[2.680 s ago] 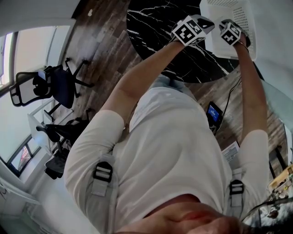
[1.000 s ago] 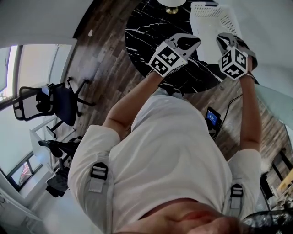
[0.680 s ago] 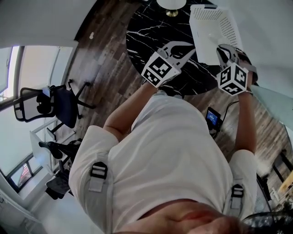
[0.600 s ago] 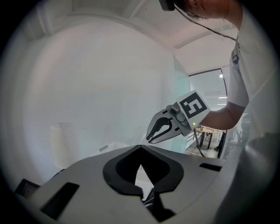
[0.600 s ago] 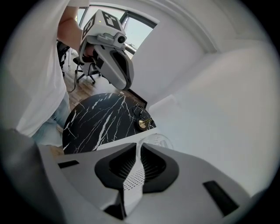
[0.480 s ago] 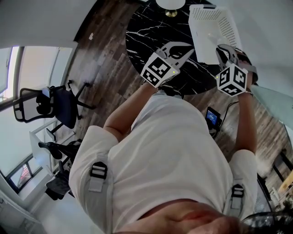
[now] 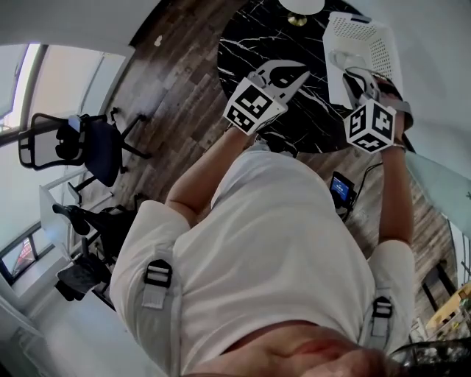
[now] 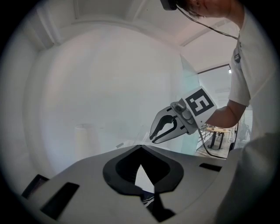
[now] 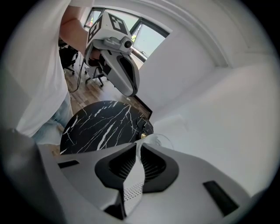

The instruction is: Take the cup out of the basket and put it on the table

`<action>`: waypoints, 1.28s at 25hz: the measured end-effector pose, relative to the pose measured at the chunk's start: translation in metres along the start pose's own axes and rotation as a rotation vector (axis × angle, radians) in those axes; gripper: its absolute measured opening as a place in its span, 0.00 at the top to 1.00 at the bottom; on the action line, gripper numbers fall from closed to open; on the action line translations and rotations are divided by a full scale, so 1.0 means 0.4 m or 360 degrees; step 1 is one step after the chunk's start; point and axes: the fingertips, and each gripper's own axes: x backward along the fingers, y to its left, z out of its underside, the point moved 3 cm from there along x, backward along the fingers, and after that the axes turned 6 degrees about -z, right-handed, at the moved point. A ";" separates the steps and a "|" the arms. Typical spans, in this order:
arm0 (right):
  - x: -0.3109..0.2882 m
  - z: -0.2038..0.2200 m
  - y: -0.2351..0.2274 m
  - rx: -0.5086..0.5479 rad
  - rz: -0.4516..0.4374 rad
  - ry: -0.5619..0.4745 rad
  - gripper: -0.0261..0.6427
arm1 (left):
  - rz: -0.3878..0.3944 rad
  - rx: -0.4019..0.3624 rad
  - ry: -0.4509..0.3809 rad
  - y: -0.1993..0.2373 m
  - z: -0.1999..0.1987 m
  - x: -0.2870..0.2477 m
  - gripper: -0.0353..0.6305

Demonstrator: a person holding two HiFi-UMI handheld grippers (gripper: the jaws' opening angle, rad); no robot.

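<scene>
A white perforated basket [image 7: 377,43] stands at the right edge of the round black marble table [image 7: 250,44]. Inside it lies a clear cup [image 7: 343,59], whose rim [image 9: 159,141] shows just beyond my right gripper's tips. My right gripper [image 7: 358,76] [image 9: 139,142] hovers over the basket's near end, jaws together and empty. My left gripper [image 7: 303,74] [image 8: 140,148] is held over the table to the left of the basket, shut with nothing in it. Each gripper appears in the other's view: the right [image 8: 153,138], the left [image 9: 131,89].
A white domed object on a gold base [image 7: 300,9] stands at the table's far side. Office chairs [image 7: 81,143] stand on the wood floor to the left. A small device with a blue screen [image 7: 342,188] lies on the floor by the person's right side.
Both grippers have drawn back from the basket toward the person and the table's near edge. Over the last second they have barely moved, and the head view has shifted slightly.
</scene>
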 end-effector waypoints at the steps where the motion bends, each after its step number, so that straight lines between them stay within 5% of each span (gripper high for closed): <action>1: -0.009 -0.018 0.000 0.0021 -0.0015 -0.0015 0.91 | -0.0027 0.0014 0.0004 0.012 0.004 0.015 0.94; 13: -0.108 -0.187 0.040 0.0199 -0.0166 -0.0167 0.91 | -0.0243 0.0142 0.0065 0.092 0.073 0.142 0.94; 32: -0.256 -0.196 0.121 0.0271 -0.0304 -0.0123 0.91 | -0.0208 0.0252 0.0253 0.131 0.258 0.088 0.94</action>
